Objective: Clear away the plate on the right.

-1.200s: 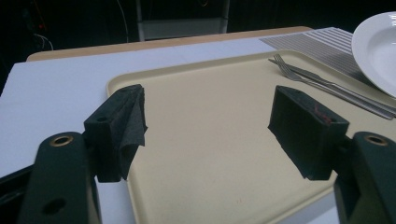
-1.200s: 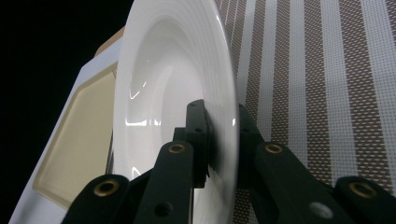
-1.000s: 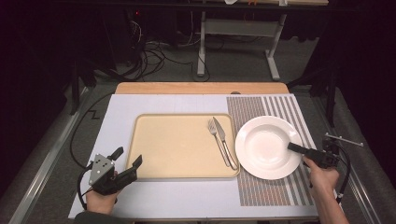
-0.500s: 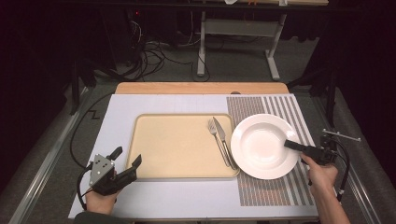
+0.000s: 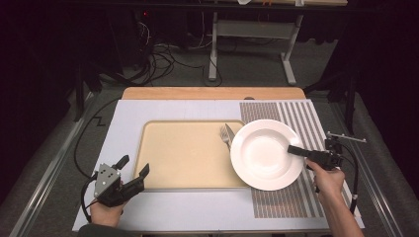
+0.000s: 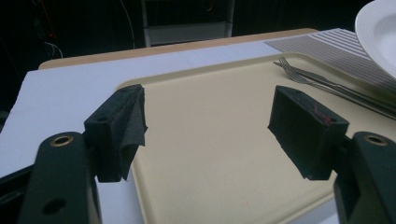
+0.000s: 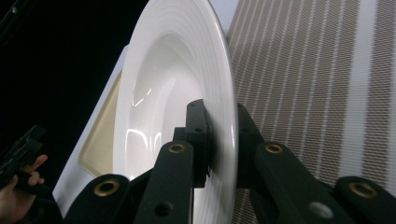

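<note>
A white deep plate hangs a little above the table, partly over the right edge of the beige tray. My right gripper is shut on the plate's right rim; in the right gripper view the jaws pinch the plate from both sides at my right gripper. A fork lies on the tray, mostly hidden under the plate. My left gripper stands open at the tray's front left corner, and nothing lies between its jaws in the left gripper view.
A striped mat covers the right part of the white table cover. The fork and a knife lie side by side on the tray's right side. A wooden edge runs along the far side.
My right gripper has carried the plate leftward and slightly up, from the striped mat to over the tray's right edge, so it now covers most of the cutlery. The left gripper stayed in place.
</note>
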A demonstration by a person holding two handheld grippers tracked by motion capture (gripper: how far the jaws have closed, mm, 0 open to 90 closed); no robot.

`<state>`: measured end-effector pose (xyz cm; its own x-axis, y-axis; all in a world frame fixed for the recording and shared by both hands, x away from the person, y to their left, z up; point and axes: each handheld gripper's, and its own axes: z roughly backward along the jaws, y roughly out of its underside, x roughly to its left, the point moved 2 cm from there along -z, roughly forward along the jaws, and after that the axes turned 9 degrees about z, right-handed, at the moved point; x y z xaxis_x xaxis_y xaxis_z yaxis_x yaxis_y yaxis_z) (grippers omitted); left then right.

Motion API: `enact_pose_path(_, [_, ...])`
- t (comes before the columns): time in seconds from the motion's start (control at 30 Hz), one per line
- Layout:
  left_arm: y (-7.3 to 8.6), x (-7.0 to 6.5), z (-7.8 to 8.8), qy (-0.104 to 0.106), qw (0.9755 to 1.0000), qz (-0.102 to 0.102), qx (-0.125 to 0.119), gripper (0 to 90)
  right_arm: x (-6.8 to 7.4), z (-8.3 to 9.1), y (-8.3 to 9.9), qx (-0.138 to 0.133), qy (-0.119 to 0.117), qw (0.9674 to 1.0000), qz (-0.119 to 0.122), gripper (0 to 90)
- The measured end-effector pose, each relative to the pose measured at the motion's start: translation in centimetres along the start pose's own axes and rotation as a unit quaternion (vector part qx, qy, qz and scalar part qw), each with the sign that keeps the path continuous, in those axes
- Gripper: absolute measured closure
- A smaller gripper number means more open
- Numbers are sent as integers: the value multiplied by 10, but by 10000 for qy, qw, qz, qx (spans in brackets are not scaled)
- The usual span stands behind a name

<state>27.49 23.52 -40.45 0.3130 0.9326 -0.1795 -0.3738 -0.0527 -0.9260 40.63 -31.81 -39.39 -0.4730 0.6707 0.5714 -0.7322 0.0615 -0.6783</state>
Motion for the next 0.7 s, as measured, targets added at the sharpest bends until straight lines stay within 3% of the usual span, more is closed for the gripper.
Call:
enact_pose_path(0.23, [0,1,0,-32,10000,-15,-4,281,13,-19,-5,81,-240,9997,-10,825])
enact_pose_path(0.7, [0,2,1,-7,10000,6,-8,281,42,-69,-14,346,-472,9983,43,824])
